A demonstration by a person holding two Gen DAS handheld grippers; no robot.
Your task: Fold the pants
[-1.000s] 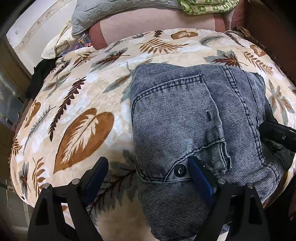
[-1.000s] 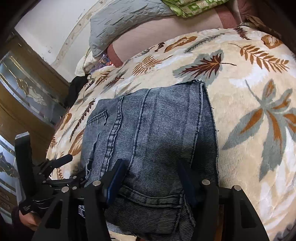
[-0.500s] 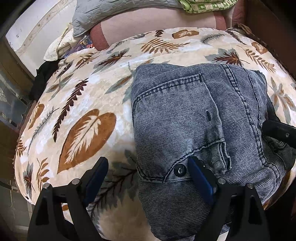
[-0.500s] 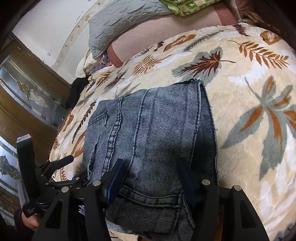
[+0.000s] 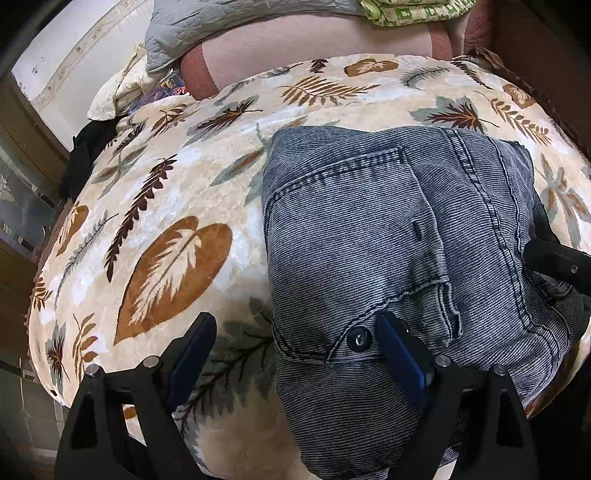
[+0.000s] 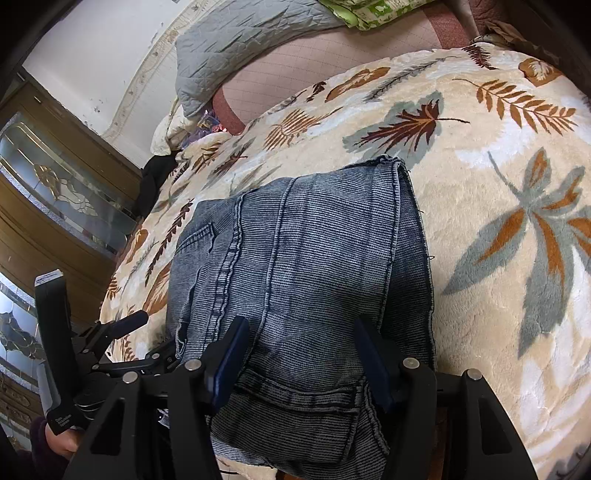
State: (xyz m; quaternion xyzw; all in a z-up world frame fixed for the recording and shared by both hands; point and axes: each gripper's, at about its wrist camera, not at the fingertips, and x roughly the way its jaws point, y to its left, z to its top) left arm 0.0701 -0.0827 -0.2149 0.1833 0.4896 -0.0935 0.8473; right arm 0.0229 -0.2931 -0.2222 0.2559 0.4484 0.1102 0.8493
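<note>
Folded blue denim pants (image 5: 388,240) lie in a compact stack on the leaf-print blanket (image 5: 166,229). My left gripper (image 5: 295,354) is open and straddles the stack's near left edge. One of its fingers (image 5: 400,354) rests by the dark button (image 5: 359,339); the other hangs over the blanket. In the right wrist view the pants (image 6: 314,251) fill the middle, and my right gripper (image 6: 301,363) stands open above the near waistband with flat cloth between its fingers. The left gripper (image 6: 122,347) shows at the pants' left edge, held by a hand (image 6: 61,445).
A grey quilted pillow (image 5: 229,22), a pink bolster (image 5: 314,48) and a green folded cloth (image 5: 413,11) lie at the head of the bed. Dark clothing (image 5: 85,155) hangs off the left edge. A wooden cabinet with glass panels (image 6: 55,192) stands to the left.
</note>
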